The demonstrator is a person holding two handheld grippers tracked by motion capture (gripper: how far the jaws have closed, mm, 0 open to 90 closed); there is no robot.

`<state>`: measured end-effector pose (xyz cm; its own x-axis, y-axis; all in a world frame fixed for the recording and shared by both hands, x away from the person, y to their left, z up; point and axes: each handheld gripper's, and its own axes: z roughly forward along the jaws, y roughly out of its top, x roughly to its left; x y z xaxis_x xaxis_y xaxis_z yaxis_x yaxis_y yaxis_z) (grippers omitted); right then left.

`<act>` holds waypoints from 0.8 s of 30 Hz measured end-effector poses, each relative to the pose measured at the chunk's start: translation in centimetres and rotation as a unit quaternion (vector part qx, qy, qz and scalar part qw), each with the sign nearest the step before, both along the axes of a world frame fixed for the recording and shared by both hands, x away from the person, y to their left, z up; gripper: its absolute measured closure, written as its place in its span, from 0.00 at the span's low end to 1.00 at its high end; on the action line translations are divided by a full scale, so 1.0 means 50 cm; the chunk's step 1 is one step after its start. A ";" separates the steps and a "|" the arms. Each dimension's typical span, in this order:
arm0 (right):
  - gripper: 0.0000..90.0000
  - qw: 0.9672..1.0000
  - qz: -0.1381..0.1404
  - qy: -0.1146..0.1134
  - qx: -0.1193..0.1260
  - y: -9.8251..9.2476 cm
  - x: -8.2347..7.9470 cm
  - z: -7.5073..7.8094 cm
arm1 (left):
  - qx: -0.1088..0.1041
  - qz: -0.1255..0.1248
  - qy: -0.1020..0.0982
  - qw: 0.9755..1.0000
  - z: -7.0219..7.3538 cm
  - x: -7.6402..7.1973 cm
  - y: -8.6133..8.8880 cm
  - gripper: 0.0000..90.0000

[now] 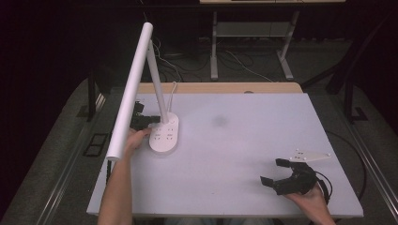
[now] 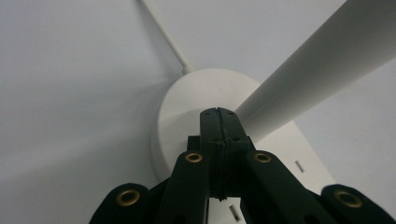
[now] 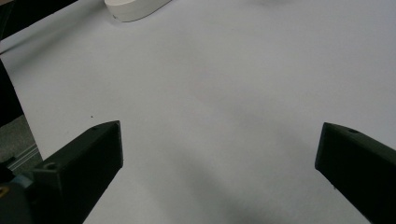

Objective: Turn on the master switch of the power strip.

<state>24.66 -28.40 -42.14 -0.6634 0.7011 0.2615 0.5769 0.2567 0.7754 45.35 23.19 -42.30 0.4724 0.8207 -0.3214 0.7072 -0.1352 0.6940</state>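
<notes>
On the left side of the white table [image 1: 234,154] stood the desk lamp [image 1: 155,93], the biggest thing before me: a long white tube of a head slanting out over the table's left edge, a slim stem rising from an oval base [image 1: 164,135] with small button marks on its top. I judged it top-heavy, the weight sitting low in that base while the head would swing like a lever, so a hold low on the stem or a steady press on the base seemed safer than grabbing the smooth, hard plastic tube, which looked slippery and likely to crack at its hinge. My left gripper [image 1: 152,120] sat at the base with its jaws pressed together, tips against or just above the base beside the foot of the stem; from the left gripper view [image 2: 218,112] I could not quite tell whether they touched it. A thin white cord [image 1: 173,89] ran from the base toward the far edge. My right gripper [image 1: 277,171] rested near the table's right front, well apart from the lamp, jaws spread wide over bare tabletop. That surface was matte, flat and plain. Beyond it the room was dark, with grey flooring, desk legs [image 1: 214,51] and loose cables.
</notes>
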 end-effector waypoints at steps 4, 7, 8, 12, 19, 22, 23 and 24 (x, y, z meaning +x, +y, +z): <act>0.00 1.000 0.001 -0.002 -0.001 -0.001 0.000 0.000 | 0.017 0.003 -0.004 1.000 0.002 -0.002 0.002 1.00; 0.00 1.000 0.002 -0.004 -0.002 0.000 -0.002 0.000 | 0.017 0.010 -0.006 1.000 -0.001 -0.001 0.001 1.00; 0.00 1.000 0.002 -0.004 -0.001 0.000 -0.002 0.001 | 0.015 0.013 -0.008 1.000 -0.003 -0.001 0.000 1.00; 0.00 1.000 0.002 -0.002 -0.001 -0.001 -0.002 0.000 | 0.003 0.029 -0.007 1.000 -0.009 0.000 0.000 1.00; 0.00 1.000 0.003 -0.004 -0.002 -0.002 -0.003 0.001 | 0.022 0.034 -0.011 0.999 -0.007 -0.006 -0.010 1.00; 0.00 1.000 0.000 -0.006 -0.002 -0.004 -0.003 0.002 | 0.030 0.030 -0.017 0.999 -0.008 -0.011 -0.011 1.00; 0.00 1.000 0.000 -0.006 -0.001 -0.005 -0.002 0.002 | 0.032 0.033 -0.019 0.999 -0.008 -0.013 -0.013 1.00; 0.00 1.000 0.000 -0.006 -0.001 -0.005 -0.002 0.002 | 0.033 0.034 -0.026 0.999 -0.009 -0.015 -0.014 1.00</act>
<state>24.57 -28.65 -42.06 -0.6656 0.7024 0.2521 0.5685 0.2584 0.7810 44.60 22.47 -42.76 0.4295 0.8699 -0.2426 0.6791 -0.1341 0.7217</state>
